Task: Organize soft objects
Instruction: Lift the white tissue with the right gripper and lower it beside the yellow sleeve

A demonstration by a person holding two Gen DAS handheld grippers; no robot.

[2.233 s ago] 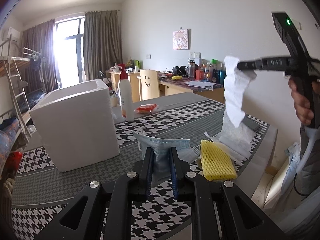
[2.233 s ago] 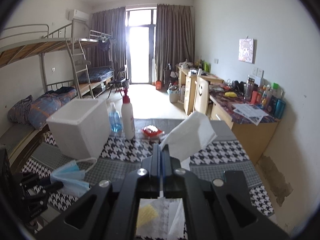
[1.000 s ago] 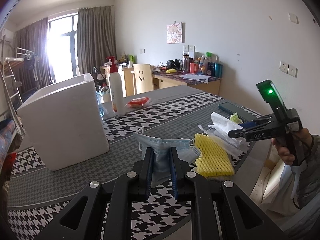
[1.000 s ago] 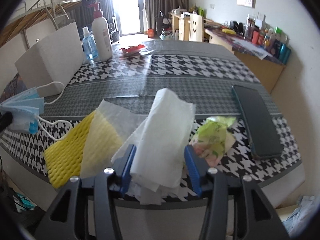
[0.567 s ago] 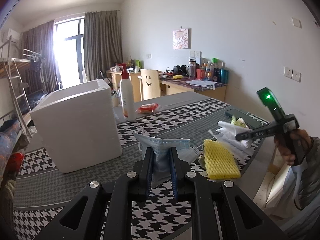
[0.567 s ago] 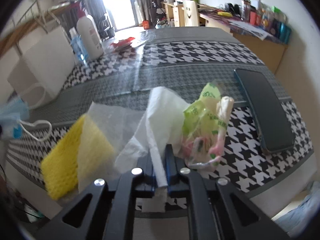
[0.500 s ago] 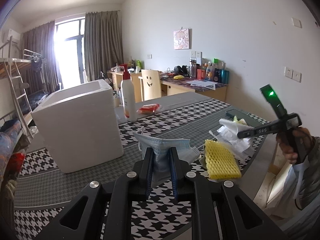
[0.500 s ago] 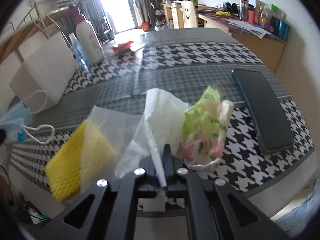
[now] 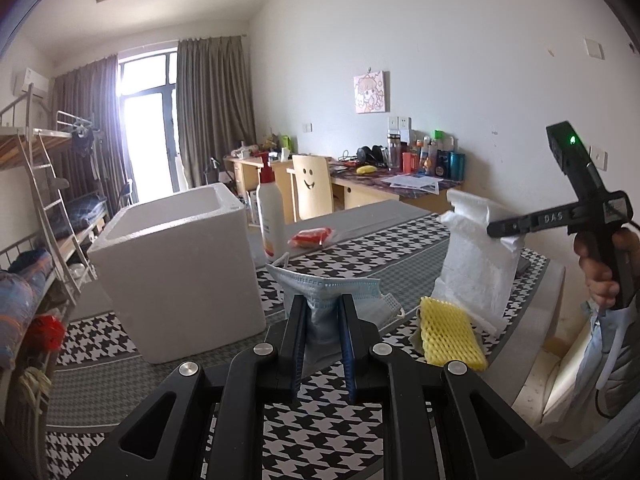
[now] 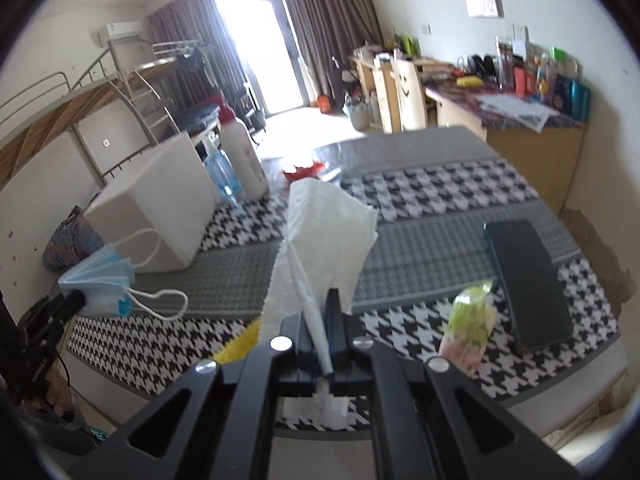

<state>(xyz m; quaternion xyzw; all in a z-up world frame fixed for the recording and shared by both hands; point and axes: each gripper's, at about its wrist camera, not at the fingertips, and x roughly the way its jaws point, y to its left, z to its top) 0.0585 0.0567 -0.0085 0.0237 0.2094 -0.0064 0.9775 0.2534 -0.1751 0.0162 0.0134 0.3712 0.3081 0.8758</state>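
- Left gripper [image 9: 322, 312], at 6 o'clock in the left wrist view, pinching a blue face mask [image 9: 332, 290] between nearly closed fingers, mask fanning out above the tips, clear of the houndstooth table [image 9: 192, 360].
- Same mask showing at 9 o'clock in the right wrist view, ear loops dangling free toward the cloth.
- Right gripper [image 10: 322, 320] clamping shut on a white tissue [image 10: 324, 232], a twisted fold squeezed between the pads, the rest rising toward 12 o'clock in its own view.
- Tissue hanging at 3 o'clock in the left wrist view, lower edge reaching down beside the yellow foam net [image 9: 450, 332]; touching the table or not, hard to tell.
- Person's hand [image 9: 600, 264] gripping the right gripper's handle at 3 o'clock.
- White foam box [image 9: 176, 272] standing open-topped at 9 o'clock of the mask in the left wrist view, well apart from both grippers.
- White pump bottle [image 9: 270, 216] standing upright just beyond the box, red packet [image 9: 312, 237] lying near it.
- Dark phone [image 10: 528, 284] lying flat at 3 o'clock in the right wrist view, green printed packet [image 10: 472, 320] just beside its near end.
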